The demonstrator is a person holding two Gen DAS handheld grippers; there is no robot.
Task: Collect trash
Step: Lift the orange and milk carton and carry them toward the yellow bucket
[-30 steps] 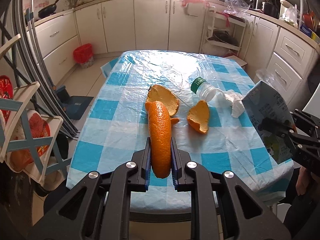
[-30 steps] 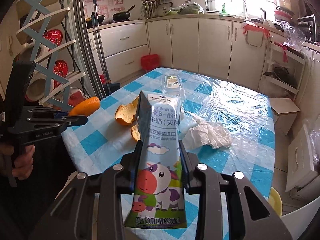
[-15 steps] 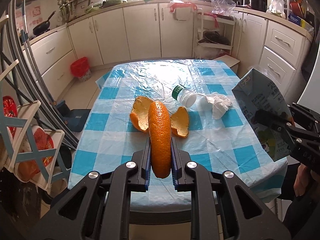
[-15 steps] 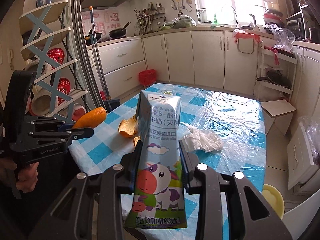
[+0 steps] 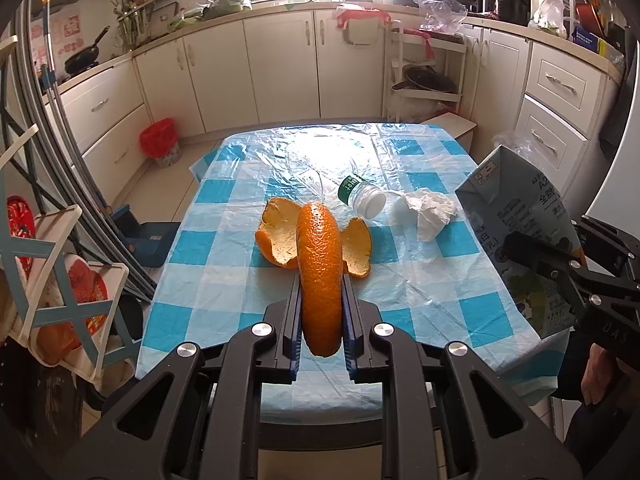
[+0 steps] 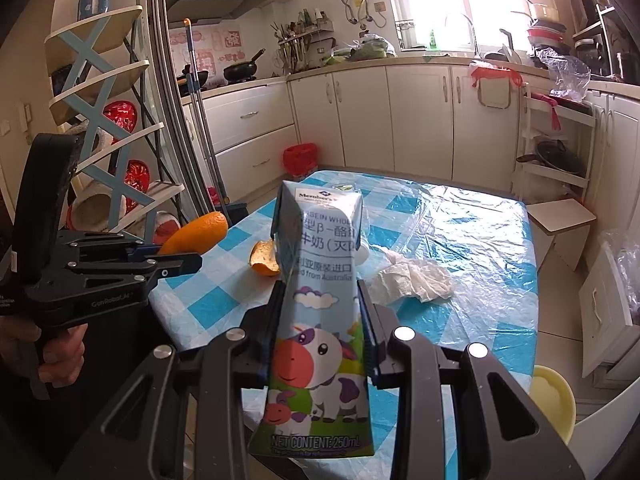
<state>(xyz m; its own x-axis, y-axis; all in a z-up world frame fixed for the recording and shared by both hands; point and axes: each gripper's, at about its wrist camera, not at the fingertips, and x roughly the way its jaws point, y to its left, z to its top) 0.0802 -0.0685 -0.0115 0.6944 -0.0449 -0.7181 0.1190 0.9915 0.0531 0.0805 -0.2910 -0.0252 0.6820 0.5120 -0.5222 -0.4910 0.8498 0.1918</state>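
So we've got a long curl of orange peel (image 5: 321,280) pinched in the left gripper (image 5: 320,334), jaws closed snug on both sides of it, peel standing up between them and held in the air over the near edge of the bench (image 5: 440,304). From the right wrist view we see that same peel (image 6: 196,232) sticking out of the left gripper (image 6: 176,262) off the bench's left side.

Our right gripper (image 6: 320,338) is clamped on a milk carton (image 6: 320,308), the little one with the cartoon cow, jaws tight against its two sides, carton upright and off the bench. In the left wrist view the carton (image 5: 516,232) hangs at the right edge of frame in the right gripper (image 5: 560,276).

Left on the bench: two more peel pieces (image 5: 280,236) lying cupped side up just behind the held one, a clear plastic bottle (image 5: 340,184) on its side with a green label and white cap, and a crumpled white tissue (image 5: 430,214) right next to the cap. The bench has a blue-and-white checked cloth under a clear plastic sheet.

Further out there's a red bin (image 5: 158,146) on the floor by the white cabinets, and a yellow bowl-ish thing (image 6: 554,394) low by the bench's right corner.
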